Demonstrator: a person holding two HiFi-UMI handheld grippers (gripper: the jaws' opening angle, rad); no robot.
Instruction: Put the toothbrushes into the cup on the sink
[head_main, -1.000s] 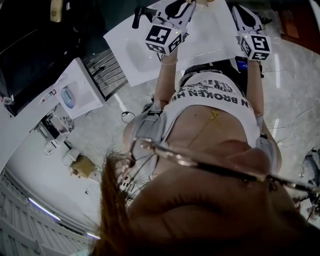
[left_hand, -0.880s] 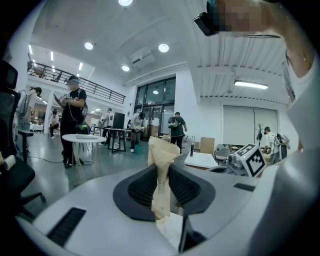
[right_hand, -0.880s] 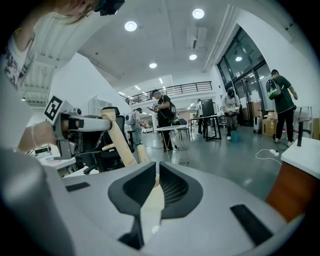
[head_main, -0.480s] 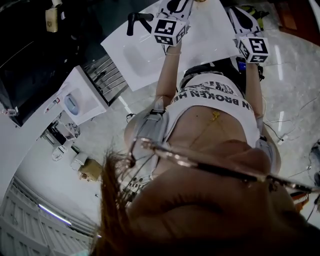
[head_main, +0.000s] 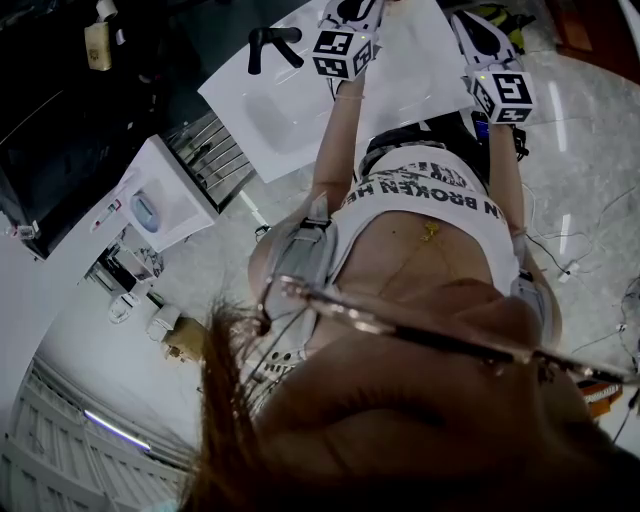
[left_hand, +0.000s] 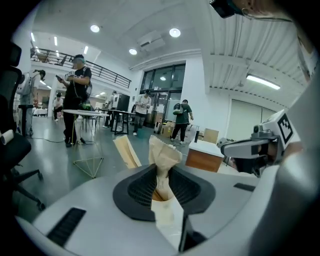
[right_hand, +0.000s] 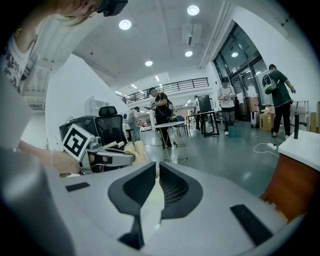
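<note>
No toothbrush and no cup shows in any view. In the head view both grippers are held up in front of the person, over the white sink top (head_main: 290, 100). My left gripper (head_main: 345, 45) is near the black tap (head_main: 272, 40); my right gripper (head_main: 498, 88) is to its right. In the left gripper view the left gripper (left_hand: 145, 152) has its beige-taped fingertips (left_hand: 163, 154) a little apart with nothing between them. The right gripper (right_hand: 154, 175) has its jaws close together and empty. Both point out into the hall, not at the sink.
A white cabinet (head_main: 160, 190) stands left of the sink, above a pale glossy floor (head_main: 590, 150). The gripper views show a large hall with people (left_hand: 76, 97), tables (right_hand: 172, 127), an office chair (right_hand: 107, 127) and a wooden-sided counter (left_hand: 205, 157).
My left gripper has drifted further from the person, toward the top edge of the head view. The right gripper has barely shifted. Neither set of jaws has changed.
</note>
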